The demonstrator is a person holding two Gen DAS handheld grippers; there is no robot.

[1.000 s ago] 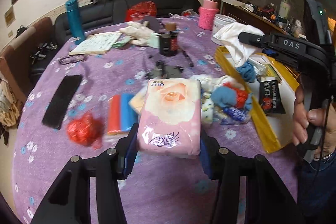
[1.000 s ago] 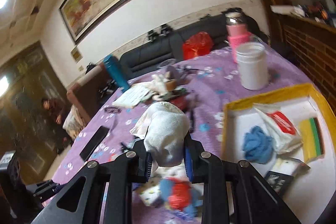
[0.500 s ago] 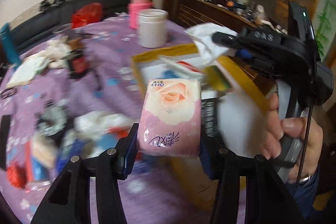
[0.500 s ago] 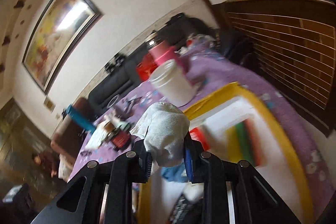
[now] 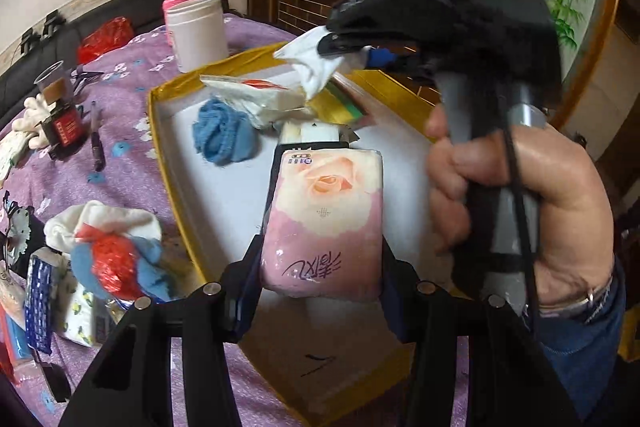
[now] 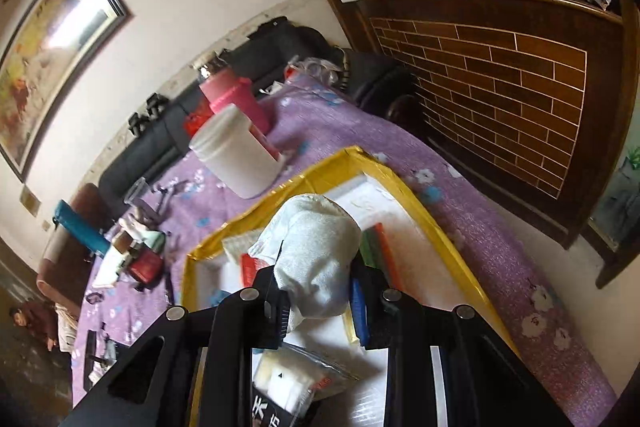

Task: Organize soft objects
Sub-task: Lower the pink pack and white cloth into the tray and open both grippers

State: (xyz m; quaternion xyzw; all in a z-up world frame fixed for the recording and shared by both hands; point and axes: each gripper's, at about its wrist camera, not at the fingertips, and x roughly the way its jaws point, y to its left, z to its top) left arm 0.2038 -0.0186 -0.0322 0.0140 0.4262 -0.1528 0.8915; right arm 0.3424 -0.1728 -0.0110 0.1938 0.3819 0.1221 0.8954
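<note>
Currently I have the left gripper [image 5: 320, 267] clamped on a pink tissue pack [image 5: 324, 215] printed with a rose; my jaws stand partly apart with both pads pressed against the pack's sides. I see the pack suspended above the white floor of the yellow-rimmed tray [image 5: 158, 131], over its near half.

My right gripper [image 6: 316, 291] is closed to a narrow gap on a rolled white cloth [image 6: 316, 251], with the pads squeezing its lower portion. I see that cloth above the same tray [image 6: 444, 239], toward its far end. From the left wrist view, the right gripper [image 5: 340, 55] appears with a hand [image 5: 520, 195] wrapped around its grey handle, and the white cloth [image 5: 312, 63] protrudes from its tips.

Inside the tray I note a crumpled blue cloth [image 5: 224, 137], an opened white tissue pack with red print [image 5: 260, 99] and a green-and-orange striped item [image 6: 378, 247]. Beside the tray, on the purple flowered tablecloth [image 5: 120, 115], lies a heap of soft items [image 5: 108, 255]. A white jar [image 5: 198, 31] stands beyond the tray.
</note>
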